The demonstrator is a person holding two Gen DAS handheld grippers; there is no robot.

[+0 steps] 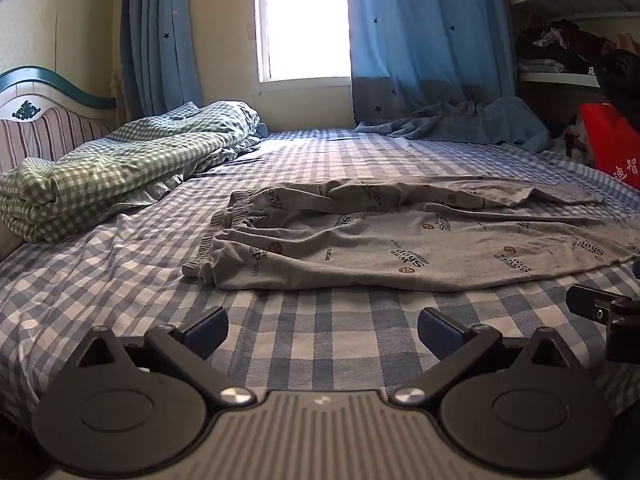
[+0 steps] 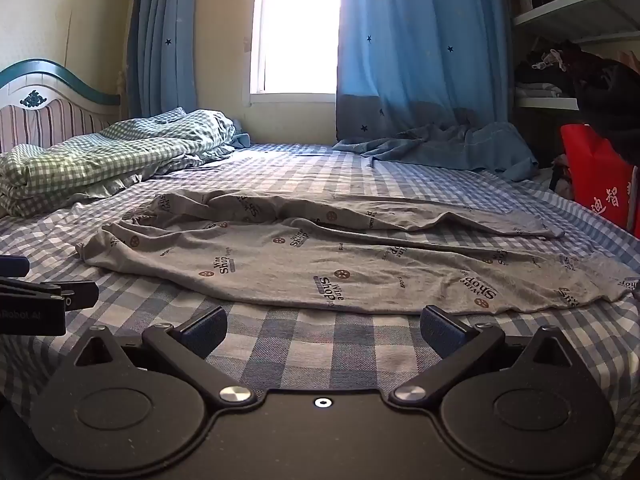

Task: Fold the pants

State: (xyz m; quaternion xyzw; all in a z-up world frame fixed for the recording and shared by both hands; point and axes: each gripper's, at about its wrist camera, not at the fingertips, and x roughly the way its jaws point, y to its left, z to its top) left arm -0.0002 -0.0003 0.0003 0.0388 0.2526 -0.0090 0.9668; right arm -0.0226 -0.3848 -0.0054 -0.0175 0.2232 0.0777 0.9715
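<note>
We see both grippers held low over the bed (image 1: 120, 264), angled slightly downward, side by side. The left gripper (image 1: 322, 330) has its fingers (image 1: 206, 326) spread fully apart, released, with only blue-and-white checked sheet between them. The right gripper (image 2: 323, 330) is the same: fingers (image 2: 442, 328) wide apart, nothing grasped.

The grey printed pants (image 1: 400, 240) lie unfolded on the sheet just ahead of both sets of fingers, not touching them. In the left wrist view the elastic waistband (image 1: 224, 224) sits ahead and slightly left of the left fingers, and the legs run off to the right. In the right wrist view the near leg stretches across straight ahead of the right fingers, its edge close beyond the fingertips; the far leg lies behind it, rumpled, with a strip of sheet showing between the leg ends at right.

Beyond the pants, far left of the fingers: a bundled green checked quilt (image 1: 100, 172) against the headboard (image 1: 44, 120). Far ahead: window (image 1: 304, 20) with blue star curtains (image 1: 428, 40). Far right: a red bag (image 2: 600, 184) and shelves (image 2: 580, 16).
</note>
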